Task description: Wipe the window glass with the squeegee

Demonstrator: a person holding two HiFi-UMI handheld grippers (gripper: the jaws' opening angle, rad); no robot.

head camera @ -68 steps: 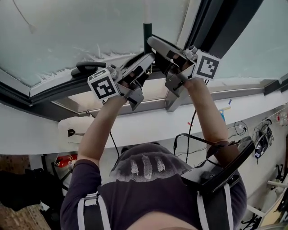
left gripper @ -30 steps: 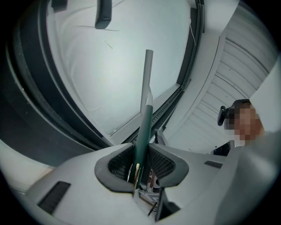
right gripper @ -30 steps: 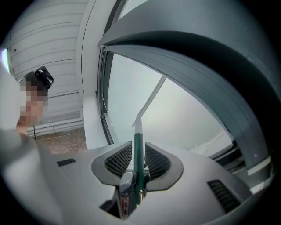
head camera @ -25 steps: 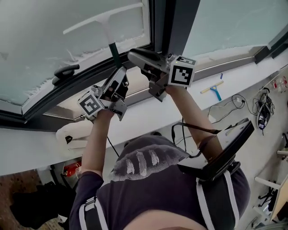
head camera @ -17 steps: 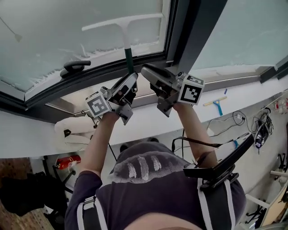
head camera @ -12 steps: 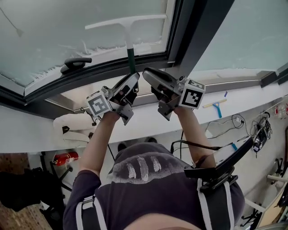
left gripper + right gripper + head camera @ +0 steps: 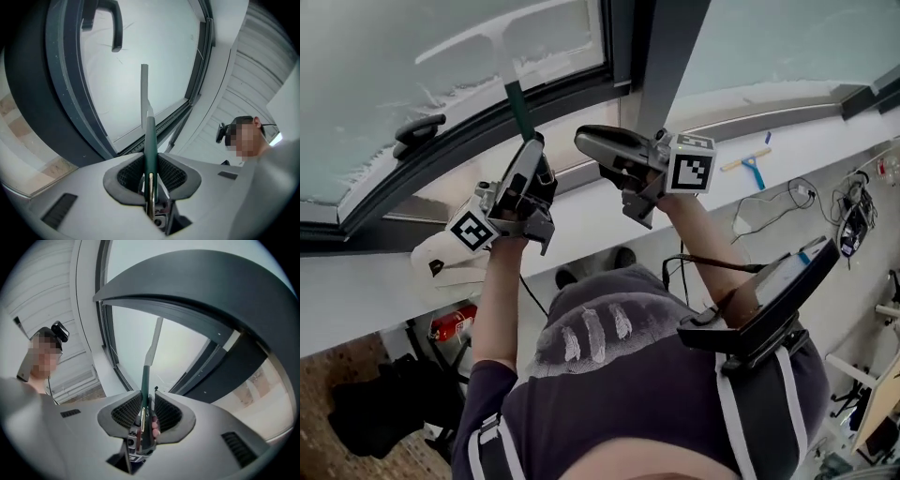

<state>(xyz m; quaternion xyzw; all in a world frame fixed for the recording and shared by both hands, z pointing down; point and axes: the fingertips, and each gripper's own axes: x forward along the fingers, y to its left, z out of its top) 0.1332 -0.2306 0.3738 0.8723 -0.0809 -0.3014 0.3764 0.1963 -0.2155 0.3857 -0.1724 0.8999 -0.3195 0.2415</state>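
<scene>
Head view: 2 grippers on 1 squeegee, blade up on the pane.

Left to right. A dark latch lever (image 7: pixel 412 131) sits left of the working area. The squeegee (image 7: pixel 504 61) has its blade laid against the window glass (image 7: pixel 384 66), with the green handle running down toward me. The left gripper (image 7: pixel 532 148) is clamped on that handle, and the left gripper view (image 7: pixel 150 161) shows the pads pressed to both sides. The right gripper (image 7: pixel 581 141) sits just beside it. In the right gripper view (image 7: pixel 145 404) its jaws are closed on the same handle. I judge the 2-point grip is there to keep even pressure overhead. The mullion (image 7: pixel 661 56) bounds the pane on the right.
</scene>
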